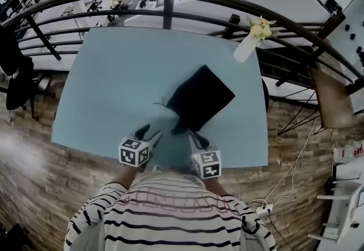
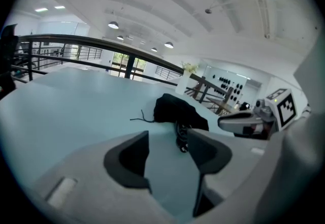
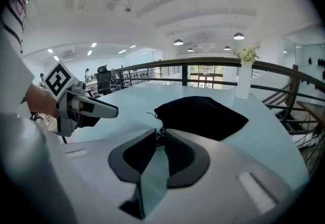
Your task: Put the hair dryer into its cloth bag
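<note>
Head view: black cloth bag (image 1: 200,98) on blue table (image 1: 108,85), black cord (image 1: 181,128) poking out toward 2 grippers.
Left gripper (image 1: 149,131) wide open, empty, near cord; right gripper (image 1: 195,137) jaws narrowly apart, empty, just beside cord.

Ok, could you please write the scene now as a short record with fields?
table: light blue, beside a railing
cloth bag: black, lying on the table, mouth toward the person
cord: black, sticking out of the bag mouth
hair dryer: body not visible
vase: white, with flowers, far right of the table
left gripper: open, nothing between its jaws
right gripper: jaws nearly together at the cord; grip unclear
</note>
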`<state>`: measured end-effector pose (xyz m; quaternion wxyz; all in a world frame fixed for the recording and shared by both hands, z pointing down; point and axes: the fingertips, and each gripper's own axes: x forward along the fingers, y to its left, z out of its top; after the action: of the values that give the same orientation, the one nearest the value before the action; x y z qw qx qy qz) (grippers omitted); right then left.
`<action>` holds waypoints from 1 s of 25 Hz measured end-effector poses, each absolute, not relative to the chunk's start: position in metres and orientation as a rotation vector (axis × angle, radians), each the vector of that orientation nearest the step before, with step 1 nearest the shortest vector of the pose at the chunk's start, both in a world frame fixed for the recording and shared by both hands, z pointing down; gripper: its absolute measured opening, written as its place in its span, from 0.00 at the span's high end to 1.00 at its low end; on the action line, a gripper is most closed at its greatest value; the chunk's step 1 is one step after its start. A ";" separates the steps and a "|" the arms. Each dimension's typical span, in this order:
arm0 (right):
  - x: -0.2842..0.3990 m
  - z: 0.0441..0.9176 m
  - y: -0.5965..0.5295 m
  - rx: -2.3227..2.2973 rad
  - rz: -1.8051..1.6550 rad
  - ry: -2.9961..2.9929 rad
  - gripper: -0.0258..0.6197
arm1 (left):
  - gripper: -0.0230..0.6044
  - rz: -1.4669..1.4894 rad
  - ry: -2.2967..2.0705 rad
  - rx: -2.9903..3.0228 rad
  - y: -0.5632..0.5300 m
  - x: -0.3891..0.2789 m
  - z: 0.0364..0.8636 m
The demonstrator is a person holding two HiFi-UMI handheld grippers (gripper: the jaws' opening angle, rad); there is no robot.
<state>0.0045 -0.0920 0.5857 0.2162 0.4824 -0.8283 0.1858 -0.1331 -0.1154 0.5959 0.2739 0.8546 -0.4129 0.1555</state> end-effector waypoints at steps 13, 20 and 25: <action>0.008 0.545 -0.095 1.502 0.520 -2.382 0.96 | 0.87 0.330 -1.098 2.354 -0.106 -0.149 0.565; 0.002 0.532 -0.093 1.500 0.489 -2.422 0.96 | 0.96 0.341 -1.077 2.389 -0.103 -0.148 0.557; -0.001 0.530 -0.093 1.498 0.481 -2.428 0.96 | 0.96 0.329 -1.013 2.401 -0.097 -0.142 0.556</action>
<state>-0.0006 -0.0933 0.5296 0.1237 0.5137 -0.8328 0.1651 -0.1421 -0.0972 0.5561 0.2548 0.8840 -0.3728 0.1211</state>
